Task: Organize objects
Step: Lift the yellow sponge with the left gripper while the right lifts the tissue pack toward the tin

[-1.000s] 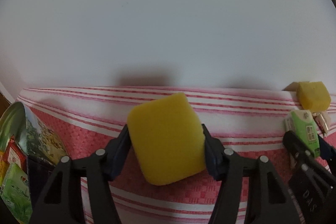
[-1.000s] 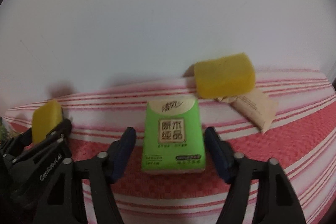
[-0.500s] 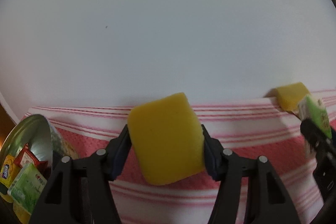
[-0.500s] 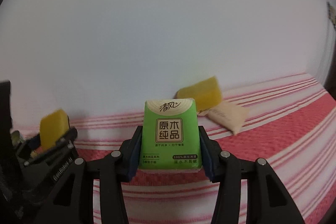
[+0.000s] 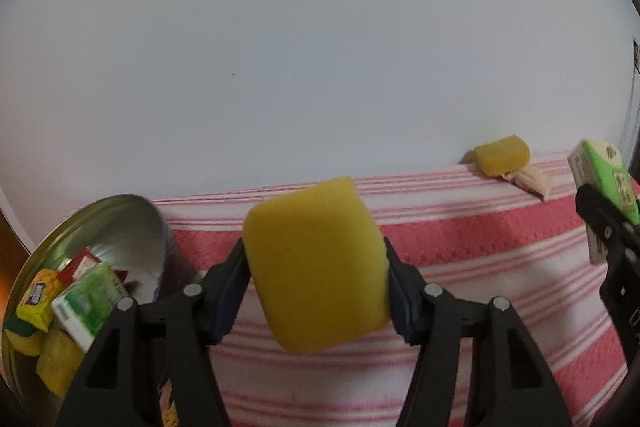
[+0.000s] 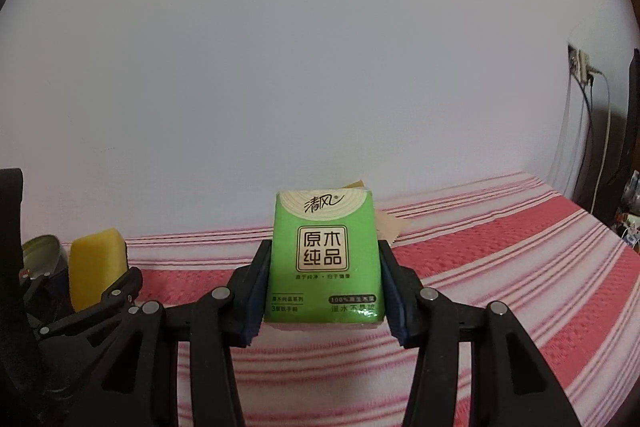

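My left gripper (image 5: pixel 316 267) is shut on a yellow sponge (image 5: pixel 316 263) and holds it above the red striped cloth (image 5: pixel 460 239). My right gripper (image 6: pixel 324 267) is shut on a green tissue pack (image 6: pixel 324 255), also lifted off the cloth. The tissue pack shows at the right edge of the left wrist view (image 5: pixel 600 183), and the held sponge shows at the left of the right wrist view (image 6: pixel 96 267). A metal bowl (image 5: pixel 132 227) at the lower left holds a green pack, a yellow packet, a red sachet and sponges.
A second yellow sponge (image 5: pixel 502 155) lies on a beige packet (image 5: pixel 528 181) at the far right of the cloth, against the white wall (image 5: pixel 320 47). A wall socket with cables (image 6: pixel 580 67) is at the far right.
My right gripper closed on the green tissue pack and lifted it. Both grippers rose and moved back; the bowl came further into the left wrist view.
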`<action>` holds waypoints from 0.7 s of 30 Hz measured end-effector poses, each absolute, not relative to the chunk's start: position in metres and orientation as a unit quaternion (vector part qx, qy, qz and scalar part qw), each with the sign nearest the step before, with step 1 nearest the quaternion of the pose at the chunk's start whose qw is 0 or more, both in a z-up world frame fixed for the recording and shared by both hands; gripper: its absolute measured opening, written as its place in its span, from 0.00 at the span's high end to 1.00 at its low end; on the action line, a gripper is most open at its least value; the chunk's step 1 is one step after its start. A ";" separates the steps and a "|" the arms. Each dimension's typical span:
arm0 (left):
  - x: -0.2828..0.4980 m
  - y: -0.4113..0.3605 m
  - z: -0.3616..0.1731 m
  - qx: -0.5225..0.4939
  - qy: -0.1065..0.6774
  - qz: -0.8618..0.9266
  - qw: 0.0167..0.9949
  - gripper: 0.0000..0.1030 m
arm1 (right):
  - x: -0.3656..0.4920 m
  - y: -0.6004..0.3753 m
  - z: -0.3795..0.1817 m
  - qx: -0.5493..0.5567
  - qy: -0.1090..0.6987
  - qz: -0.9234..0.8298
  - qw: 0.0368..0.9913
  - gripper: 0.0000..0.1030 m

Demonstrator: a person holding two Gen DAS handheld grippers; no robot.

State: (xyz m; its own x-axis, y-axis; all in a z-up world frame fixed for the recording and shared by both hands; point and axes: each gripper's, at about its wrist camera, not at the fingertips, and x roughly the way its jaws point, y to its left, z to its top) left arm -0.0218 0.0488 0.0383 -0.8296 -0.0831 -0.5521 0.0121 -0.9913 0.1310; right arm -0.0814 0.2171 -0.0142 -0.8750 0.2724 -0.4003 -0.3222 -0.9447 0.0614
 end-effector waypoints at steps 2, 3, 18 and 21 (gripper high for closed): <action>-0.023 0.050 0.034 0.289 -0.059 -0.955 0.022 0.41 | -0.076 0.212 -0.014 -0.193 0.061 0.967 0.156 0.49; -0.019 0.049 0.034 0.288 -0.059 -0.956 0.021 0.41 | -0.073 0.209 -0.015 -0.191 0.061 0.967 0.157 0.49; 0.030 0.030 0.036 0.272 -0.065 -0.960 0.000 0.41 | -0.005 0.166 -0.013 -0.174 0.039 0.973 0.150 0.49; 0.039 0.027 0.038 0.265 -0.068 -0.962 -0.005 0.41 | 0.001 0.161 -0.014 -0.171 0.038 0.973 0.149 0.49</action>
State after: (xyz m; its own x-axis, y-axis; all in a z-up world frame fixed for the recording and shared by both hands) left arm 0.0395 0.0272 0.0383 -0.8593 -0.0257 -0.5108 -0.0461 -0.9908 0.1275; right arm 0.0011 0.1609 -0.0138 -0.8968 0.2776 -0.3444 -0.3036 -0.9525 0.0226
